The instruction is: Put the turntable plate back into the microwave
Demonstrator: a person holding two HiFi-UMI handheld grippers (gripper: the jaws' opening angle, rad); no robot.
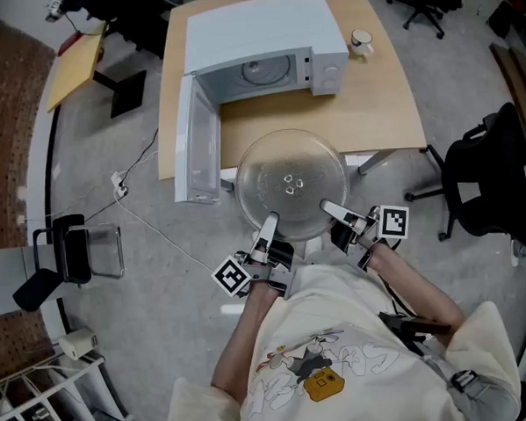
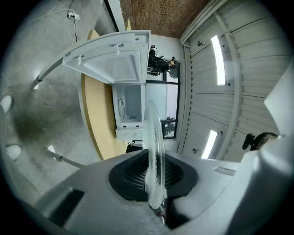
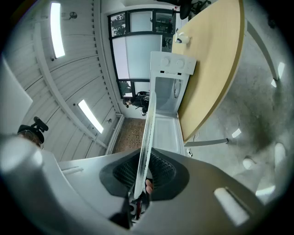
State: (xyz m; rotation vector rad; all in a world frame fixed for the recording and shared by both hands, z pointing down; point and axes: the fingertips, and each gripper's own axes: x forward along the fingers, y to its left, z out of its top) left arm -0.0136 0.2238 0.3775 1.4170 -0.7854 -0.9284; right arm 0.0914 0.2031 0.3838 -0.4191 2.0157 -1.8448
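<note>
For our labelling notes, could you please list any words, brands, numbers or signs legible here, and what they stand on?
No text is readable.
White microwave oven: control panel markings too small to read.
Black-and-white square marker cubes: coded patterns, no letters.
Cream shirt: cartoon print, no legible lettering.

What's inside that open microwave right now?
A round ring shape on the microwave floor; the glass plate is outside it. The cavity's top and side walls are hidden under its roof.
</note>
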